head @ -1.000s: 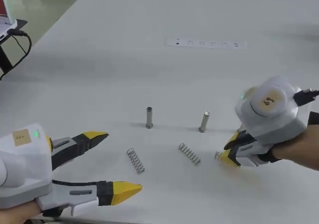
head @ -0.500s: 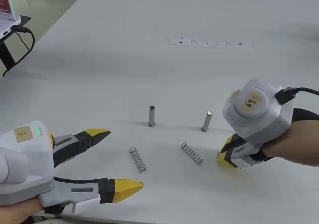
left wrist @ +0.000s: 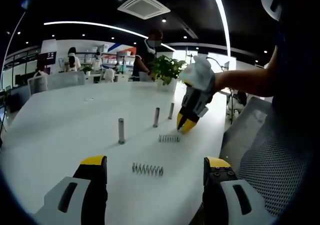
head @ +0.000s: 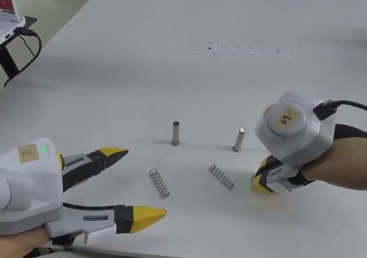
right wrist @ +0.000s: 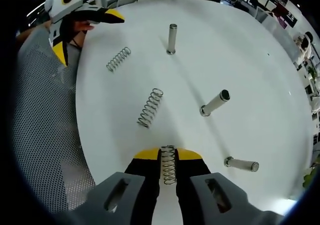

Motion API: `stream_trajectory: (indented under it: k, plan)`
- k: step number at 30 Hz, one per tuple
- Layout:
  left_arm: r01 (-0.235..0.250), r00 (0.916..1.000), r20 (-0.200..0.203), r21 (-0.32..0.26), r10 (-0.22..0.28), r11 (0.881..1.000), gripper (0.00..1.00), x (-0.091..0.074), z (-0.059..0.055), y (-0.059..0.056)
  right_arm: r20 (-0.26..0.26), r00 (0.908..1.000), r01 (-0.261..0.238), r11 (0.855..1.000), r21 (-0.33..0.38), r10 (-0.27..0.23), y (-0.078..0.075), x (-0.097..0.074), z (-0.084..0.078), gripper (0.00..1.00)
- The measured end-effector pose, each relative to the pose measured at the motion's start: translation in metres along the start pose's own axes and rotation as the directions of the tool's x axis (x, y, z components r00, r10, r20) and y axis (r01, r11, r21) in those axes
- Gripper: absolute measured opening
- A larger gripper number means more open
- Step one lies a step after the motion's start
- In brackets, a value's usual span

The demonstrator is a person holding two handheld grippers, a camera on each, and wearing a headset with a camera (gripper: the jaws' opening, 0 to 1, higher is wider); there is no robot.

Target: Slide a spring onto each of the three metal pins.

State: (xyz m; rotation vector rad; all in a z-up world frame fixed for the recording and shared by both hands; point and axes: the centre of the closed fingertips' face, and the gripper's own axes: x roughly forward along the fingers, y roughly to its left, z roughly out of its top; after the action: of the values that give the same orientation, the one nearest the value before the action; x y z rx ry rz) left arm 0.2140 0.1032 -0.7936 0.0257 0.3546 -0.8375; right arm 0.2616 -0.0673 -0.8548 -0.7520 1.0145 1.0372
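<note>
Right claw [right wrist: 169, 154] has a spring [right wrist: 168, 167]; left claw [head: 131, 183] hangs wide open.
It is clenched on the spring low over the desk [right wrist: 250, 60], coils lying along the jaws. The spring looks light, squashy, prone to pop out, so a gentle pinch behind its front end should leave the bore clear for the nearest pin [right wrist: 241, 163].

In the head view, the housing of the right tool [head: 262, 183] hides the spring [right wrist: 168, 164] it's pinching, and the left tool [head: 143, 183] body gets chopped off by the corner.
</note>
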Motion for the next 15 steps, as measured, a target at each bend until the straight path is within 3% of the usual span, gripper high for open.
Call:
stream_trajectory:
  k: [7,15]
  plan:
    - [0.004,1.0,-0.004,0.008,-0.004,1.0,0.75,0.001,0.0,-0.001,0.074,0.9971,0.01,0.998,0.055,-0.014,-0.002,-0.017,0.007,0.08]
    - [0.003,1.0,-0.001,0.014,-0.003,1.0,0.74,0.001,0.002,0.0,0.15,0.9879,0.022,0.994,0.11,-0.039,-0.004,-0.035,0.014,0.08]
